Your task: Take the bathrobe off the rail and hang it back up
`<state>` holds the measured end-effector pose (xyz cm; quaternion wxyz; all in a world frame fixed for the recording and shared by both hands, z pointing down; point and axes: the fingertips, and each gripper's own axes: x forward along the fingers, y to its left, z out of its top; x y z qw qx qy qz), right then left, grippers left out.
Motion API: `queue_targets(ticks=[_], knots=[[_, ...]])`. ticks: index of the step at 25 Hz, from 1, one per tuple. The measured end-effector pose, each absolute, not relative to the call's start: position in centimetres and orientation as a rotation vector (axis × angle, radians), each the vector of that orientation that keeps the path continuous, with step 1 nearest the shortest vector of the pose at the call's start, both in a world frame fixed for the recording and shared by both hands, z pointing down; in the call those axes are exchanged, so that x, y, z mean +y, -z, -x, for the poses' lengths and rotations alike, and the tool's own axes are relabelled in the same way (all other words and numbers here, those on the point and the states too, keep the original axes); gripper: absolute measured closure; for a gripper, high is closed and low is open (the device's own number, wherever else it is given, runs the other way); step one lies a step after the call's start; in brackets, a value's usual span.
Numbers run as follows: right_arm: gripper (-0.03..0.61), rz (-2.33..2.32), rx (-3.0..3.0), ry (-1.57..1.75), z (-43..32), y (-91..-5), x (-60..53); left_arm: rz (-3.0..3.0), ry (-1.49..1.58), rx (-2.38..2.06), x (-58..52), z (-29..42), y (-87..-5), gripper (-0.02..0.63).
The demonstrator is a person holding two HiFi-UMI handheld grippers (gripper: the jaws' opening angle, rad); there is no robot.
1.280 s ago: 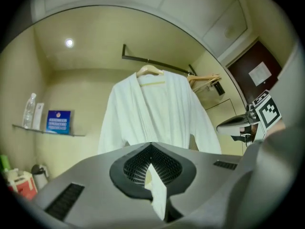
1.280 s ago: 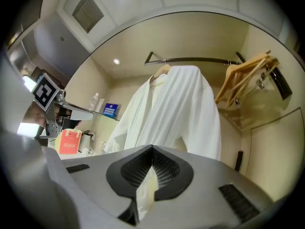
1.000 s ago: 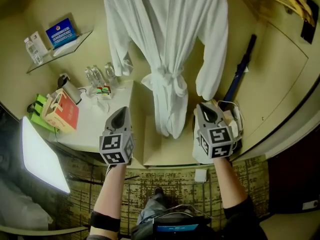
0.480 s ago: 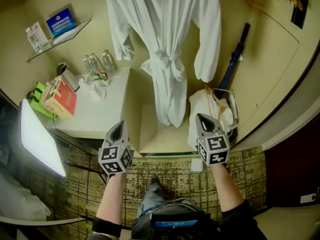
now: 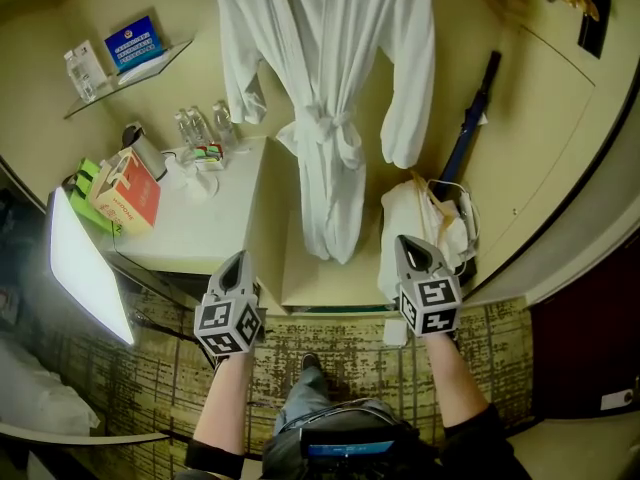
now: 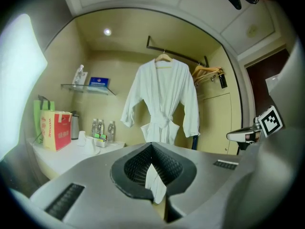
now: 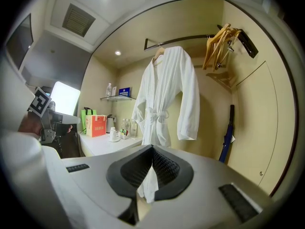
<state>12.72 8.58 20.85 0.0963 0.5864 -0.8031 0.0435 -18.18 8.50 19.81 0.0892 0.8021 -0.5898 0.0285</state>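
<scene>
**Bathrobe on the rail, both grippers empty**

The white bathrobe [image 5: 325,88] hangs by a hanger [image 6: 163,57] on the rail [image 7: 193,36]. Well below the bathrobe, the left gripper [image 5: 234,260] and the right gripper [image 5: 411,244] have jaws pressed together, holding nothing.

Bathrobe [image 5: 325,98] hangs belted (white, sleeves down); left tool [image 5: 236,259], right tool [image 5: 409,242] low, well apart from it.

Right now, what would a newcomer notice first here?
The white terry bathrobe, belted at the waist, hangs on a wooden hanger from the dark rail in the middle of the beige alcove. Lower in the head view, the left gripper and right gripper, grey with marker cubes, are both shut and clear of the robe. A red-and-white paper bag stands on the white counter at left.
</scene>
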Motion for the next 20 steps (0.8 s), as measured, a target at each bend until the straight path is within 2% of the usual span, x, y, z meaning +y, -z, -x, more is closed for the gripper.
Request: queue_targets(ticks=[11, 20], knots=[[0.555, -1.7, -2.391, -0.197, -10.4, -23.4, 8.3, -2.371, -0.161, -1.742, 8.5, 19.6, -21.9, 0.611], [0.555, -1.71, -2.356, -0.168, -9.9, -24.2, 3.5, -2.42, -0.221, -1.652, 2.8, 18.4, -22.7, 0.611]])
